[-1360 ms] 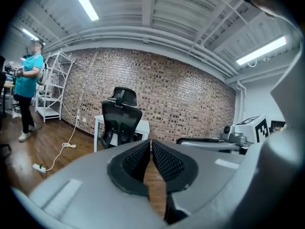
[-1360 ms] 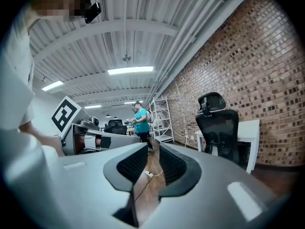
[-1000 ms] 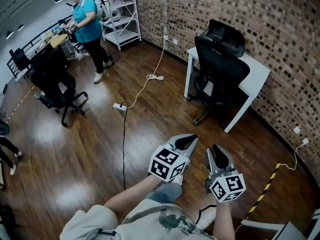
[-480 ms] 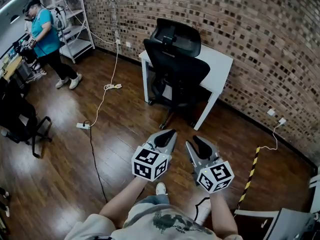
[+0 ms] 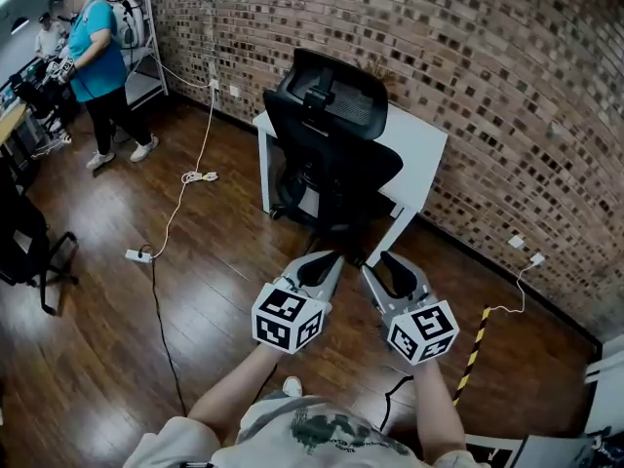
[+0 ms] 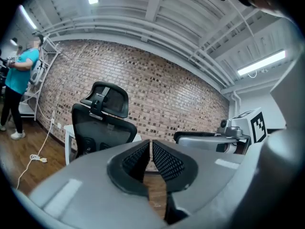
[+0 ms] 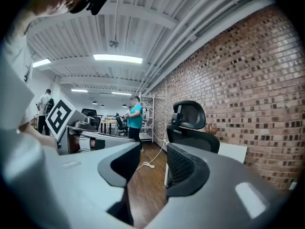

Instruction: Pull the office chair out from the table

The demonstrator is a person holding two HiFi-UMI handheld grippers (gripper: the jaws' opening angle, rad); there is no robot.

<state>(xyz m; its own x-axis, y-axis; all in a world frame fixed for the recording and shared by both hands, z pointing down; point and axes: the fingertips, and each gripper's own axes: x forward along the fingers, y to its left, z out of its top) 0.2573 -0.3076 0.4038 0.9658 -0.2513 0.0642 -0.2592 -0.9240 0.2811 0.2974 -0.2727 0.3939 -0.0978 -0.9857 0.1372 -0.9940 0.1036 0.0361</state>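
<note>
The black office chair [image 5: 331, 154] stands pushed in against the small white table [image 5: 421, 144] by the brick wall, its back and headrest facing me. Both grippers are held level, side by side, short of the chair and touching nothing. My left gripper [image 5: 329, 258] is shut with nothing in it; in the left gripper view the pads [image 6: 143, 157] almost meet, with the chair [image 6: 101, 125] ahead to the left. My right gripper [image 5: 391, 262] is open, its jaws have just been opening, and nothing is between them. In the right gripper view the chair [image 7: 193, 128] stands beyond its right jaw.
A person in a teal shirt [image 5: 97, 52] stands at the far left by a metal shelf [image 5: 141, 27]. A white cable with a power strip [image 5: 136, 255] runs over the wood floor. Another black chair [image 5: 24, 237] is at the left edge. Striped tape [image 5: 475, 351] lies at the right.
I have moved toward the chair with both grippers, so chair and table look nearer and more central. The right gripper's jaws stand wider apart than before.
</note>
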